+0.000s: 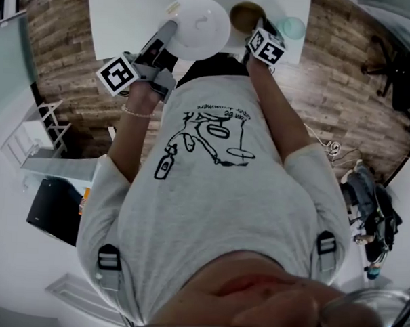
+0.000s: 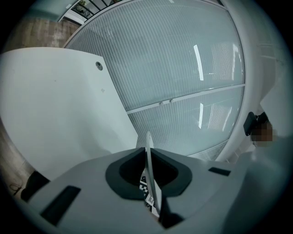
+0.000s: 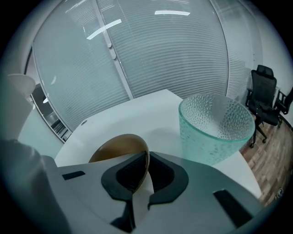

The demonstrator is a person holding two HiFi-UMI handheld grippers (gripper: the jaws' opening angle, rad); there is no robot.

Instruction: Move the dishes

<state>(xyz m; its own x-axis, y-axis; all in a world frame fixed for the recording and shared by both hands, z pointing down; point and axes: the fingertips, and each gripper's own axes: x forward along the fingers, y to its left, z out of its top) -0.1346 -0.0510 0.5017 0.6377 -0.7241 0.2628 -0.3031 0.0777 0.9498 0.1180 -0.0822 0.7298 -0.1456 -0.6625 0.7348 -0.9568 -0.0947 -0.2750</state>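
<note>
A grey T-shirt with a black line drawing (image 1: 210, 193) fills the head view, worn by the person who holds out both tools over a white rectangular table (image 1: 130, 20). The left gripper (image 1: 169, 30), its marker cube (image 1: 118, 74) facing up, is clamped on the near rim of a round white plate (image 1: 197, 27), which sits over the table's near edge. From the left gripper view the left gripper (image 2: 149, 171) has its jaws drawn together on the plate (image 2: 149, 146), seen edge-on as a thin white blade between the dark pads, with the table (image 2: 55, 100) and a ribbed frosted-glass wall (image 2: 174, 59) beyond. Whether the plate touches the tabletop cannot be told.

To the plate's right, the right gripper (image 1: 262, 26) pinches the rim of a round brown bowl (image 1: 244, 15). In the right gripper view the right gripper (image 3: 144, 176) stands nearly closed, the thin wall of the bowl (image 3: 116, 148) caught between its pads, the bowl low over the table (image 3: 137, 114); contact underneath is not visible.

A pale green pebbled glass tumbler (image 3: 215, 128) stands upright just beside the bowl, near the table's corner, apart from the jaws. A black office chair (image 3: 262, 103) stands on the wood-plank floor (image 1: 344, 91).
</note>
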